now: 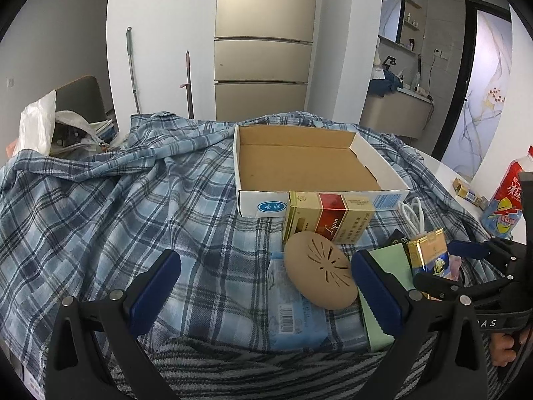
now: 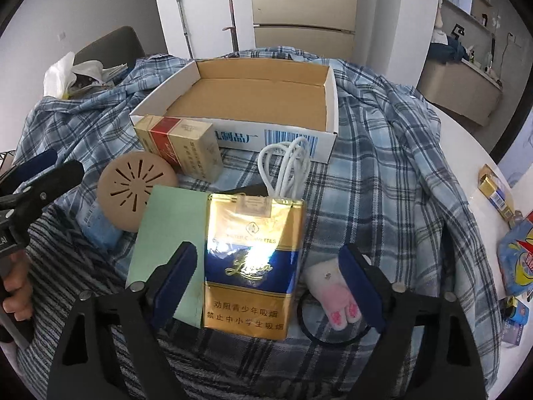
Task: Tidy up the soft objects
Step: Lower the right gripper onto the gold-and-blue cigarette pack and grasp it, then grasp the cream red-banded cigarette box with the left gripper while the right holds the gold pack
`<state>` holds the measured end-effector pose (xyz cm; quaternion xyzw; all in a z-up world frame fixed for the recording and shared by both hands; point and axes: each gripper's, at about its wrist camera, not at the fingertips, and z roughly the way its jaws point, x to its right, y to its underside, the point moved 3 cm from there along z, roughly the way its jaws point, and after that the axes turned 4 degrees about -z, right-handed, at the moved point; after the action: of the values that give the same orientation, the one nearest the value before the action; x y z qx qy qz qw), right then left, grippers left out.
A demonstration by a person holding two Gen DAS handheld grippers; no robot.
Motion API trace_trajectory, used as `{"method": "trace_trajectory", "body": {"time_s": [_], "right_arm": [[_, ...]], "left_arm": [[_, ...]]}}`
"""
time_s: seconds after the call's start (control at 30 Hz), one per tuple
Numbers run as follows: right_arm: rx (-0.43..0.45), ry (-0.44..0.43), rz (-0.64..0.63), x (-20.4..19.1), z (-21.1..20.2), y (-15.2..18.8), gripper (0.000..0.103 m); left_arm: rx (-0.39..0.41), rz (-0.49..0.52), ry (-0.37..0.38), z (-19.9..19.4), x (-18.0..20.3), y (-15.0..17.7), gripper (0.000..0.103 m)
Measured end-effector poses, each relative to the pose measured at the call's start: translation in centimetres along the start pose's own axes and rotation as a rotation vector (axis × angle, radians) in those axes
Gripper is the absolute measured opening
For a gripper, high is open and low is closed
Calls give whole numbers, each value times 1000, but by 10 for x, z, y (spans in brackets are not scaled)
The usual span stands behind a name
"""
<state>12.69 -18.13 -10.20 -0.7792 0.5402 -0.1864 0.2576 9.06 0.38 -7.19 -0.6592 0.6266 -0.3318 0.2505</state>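
Right gripper (image 2: 269,283) hangs spread and empty over the soft gold-and-blue cigarette pack (image 2: 253,260) lying squarely between its jaws, near neither pad, while the left gripper (image 1: 263,286) idles open beside, so a squeeze now could crumple it or snag the green sheet (image 2: 163,233) underneath.

The gold and blue cigarette pack (image 2: 253,266) carries a gold script brand name, partly lost in glare, with "CIGARETTES" half legible above it. Along its bottom run two lines of Chinese: 劝阻青少年吸烟 and 禁止中小学生吸烟. The gold and red carton (image 1: 328,216) shows the script word "Liqun" on its red band. The cardboard box (image 2: 293,140) has blue Chinese characters ending in 制品厂 beside a barcode. Letters "AS" stand on the right gripper's (image 1: 466,260) body.
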Motion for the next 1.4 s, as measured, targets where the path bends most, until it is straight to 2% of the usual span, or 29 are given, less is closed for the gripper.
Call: {"method": "trace_trajectory", "body": {"time_s": [0.03,0.13,0.2,0.23,0.4,0.57,0.67,0.77,0.93,1.07,1.17,1.4], "right_arm": [[1,6,-5,-2,0,0,84],[-16,16,-14,-4,4,2,73],[-30,15,-11,-4,7,2,57],[-33,15,-7,-3,8,2,55],[5,13,1,-1,0,0,55],[136,-19,46,5,-23,-5,55],[216,-6,94,15,-37,-7,55],[256,1,124,21,-44,-10,55],[375,75,146,29,-64,-14,55],[484,161,151,34,-82,-13,55],[509,206,148,35,-87,-13,55],[472,176,165,43,-79,-14,55]], "left_arm": [[2,6,2,0,1,0,103],[11,24,3,-1,4,0,103],[12,34,1,-2,6,1,103],[11,36,0,-1,7,1,103],[-2,25,11,0,6,1,103],[13,38,40,-4,8,0,103],[18,51,54,-5,11,0,103],[11,71,72,-4,16,1,103],[35,106,76,-7,30,-3,103],[33,122,127,-8,41,-12,103],[24,106,145,1,42,-26,103],[-92,-44,118,50,21,-62,103]]}}
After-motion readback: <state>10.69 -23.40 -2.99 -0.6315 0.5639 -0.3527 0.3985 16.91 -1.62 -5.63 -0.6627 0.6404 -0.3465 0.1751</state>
